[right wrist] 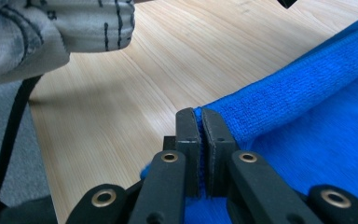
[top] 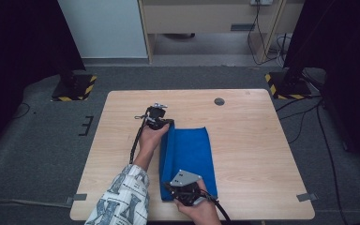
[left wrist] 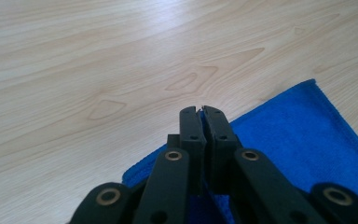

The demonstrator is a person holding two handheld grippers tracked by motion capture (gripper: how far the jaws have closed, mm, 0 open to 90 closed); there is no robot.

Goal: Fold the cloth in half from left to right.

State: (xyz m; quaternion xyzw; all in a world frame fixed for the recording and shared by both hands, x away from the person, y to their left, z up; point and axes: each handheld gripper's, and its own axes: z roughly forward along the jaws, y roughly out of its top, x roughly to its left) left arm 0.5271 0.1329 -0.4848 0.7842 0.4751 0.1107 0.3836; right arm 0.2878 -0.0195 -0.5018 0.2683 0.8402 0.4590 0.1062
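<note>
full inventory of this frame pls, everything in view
cloth: 1, blue, mid-table, left edge lifted
table: 1, light wood, centre
grommet: 1, grey, far table edge
stand bases: 2, black with yellow-black stripes, floor beyond the far corners
tape tabs: 2, grey, near table corners
sleeve: 1, white with dark print, bottom left
left claw: 1, black, shut on cloth's far left corner
right claw: 1, black, shut on cloth's near left corner

The high view looked forward and down from above the near side, taking in the whole table (top: 243, 122). Each gripper view rode low and close, and all three shared the blue cloth (top: 190, 154) and surrounding tabletop.
</note>
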